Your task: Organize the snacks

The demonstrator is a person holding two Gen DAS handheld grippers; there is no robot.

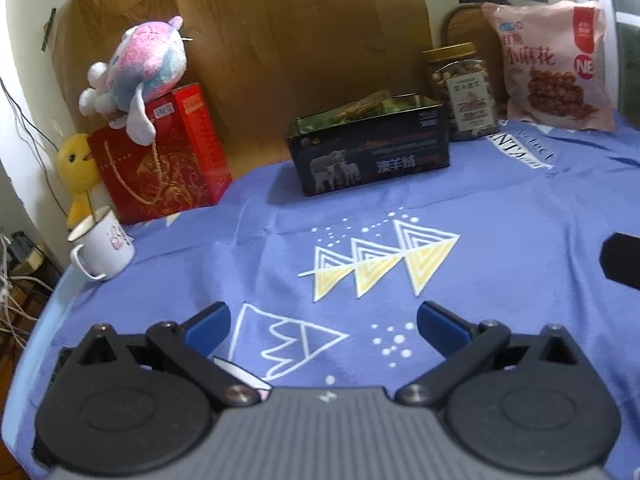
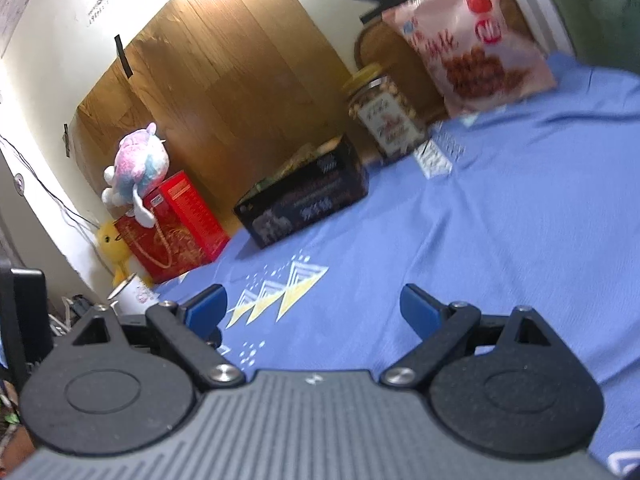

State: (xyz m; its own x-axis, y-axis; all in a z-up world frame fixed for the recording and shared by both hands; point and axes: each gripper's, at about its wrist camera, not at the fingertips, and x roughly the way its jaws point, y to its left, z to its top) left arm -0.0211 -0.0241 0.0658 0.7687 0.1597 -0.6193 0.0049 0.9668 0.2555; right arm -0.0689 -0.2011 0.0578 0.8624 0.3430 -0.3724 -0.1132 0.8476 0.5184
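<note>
A black open box [image 1: 372,148] with sheep pictures holds snack packets at the back of the table [image 1: 500,240]. Right of it stands a clear jar of nuts [image 1: 464,88] with a gold lid. A pink snack bag [image 1: 556,68] leans upright at the far right. My left gripper [image 1: 324,328] hovers open low over the blue cloth, well in front of the box, holding nothing. In the tilted right wrist view I see the box [image 2: 308,200], the jar [image 2: 384,116] and the bag [image 2: 476,48]. My right gripper [image 2: 312,308] is open and empty over the cloth.
A red gift box [image 1: 160,156] with a pink plush toy [image 1: 136,72] on top stands at the back left, a yellow duck toy [image 1: 76,168] beside it. A white enamel mug [image 1: 100,244] sits near the table's left edge. Cables hang off the left side.
</note>
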